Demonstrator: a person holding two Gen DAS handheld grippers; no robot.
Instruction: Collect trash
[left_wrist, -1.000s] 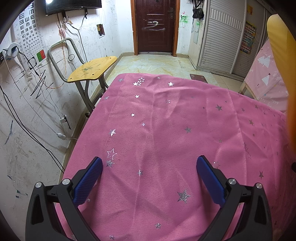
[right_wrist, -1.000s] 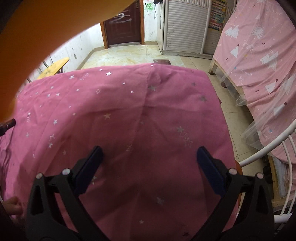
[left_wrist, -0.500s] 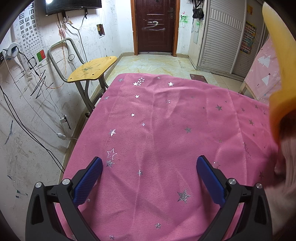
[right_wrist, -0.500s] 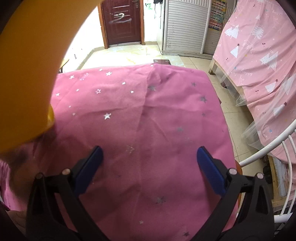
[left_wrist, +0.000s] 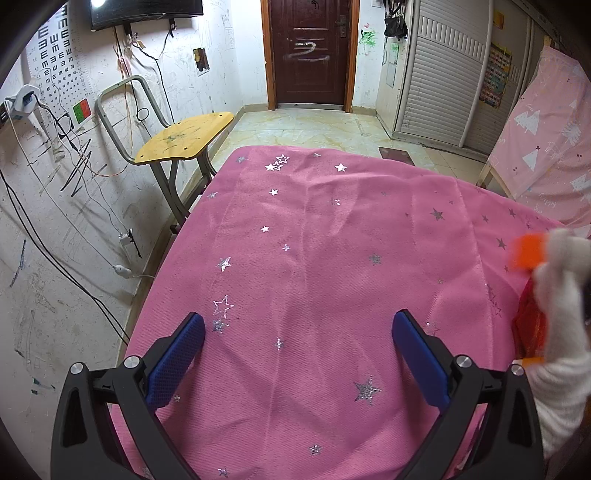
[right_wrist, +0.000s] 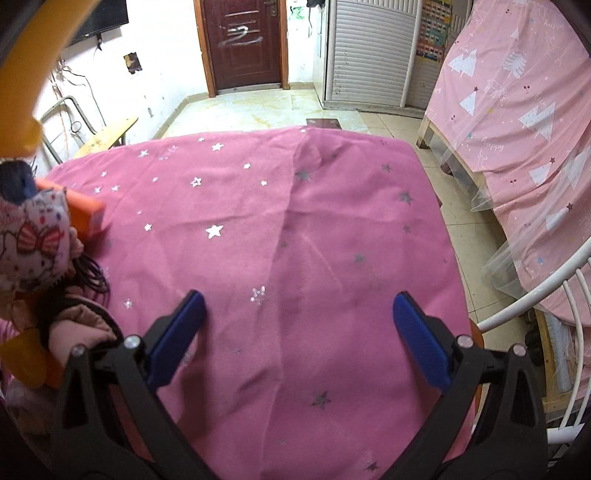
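both grippers hung over the pink star cloth (left_wrist: 317, 266) with nothing between their blue pads. the left gripper (left_wrist: 297, 356) was spread wide, the right gripper (right_wrist: 295, 336) just as wide. at three o'clock in the left view a white sleeve (left_wrist: 561, 295) reached in beside an orange box (left_wrist: 530, 251), blurred, with something red (left_wrist: 530, 321) under it. in the right view that orange box (right_wrist: 86, 216) sat at nine o'clock on the cloth's edge. a yellow chair (left_wrist: 184, 138) stood at ten o'clock.
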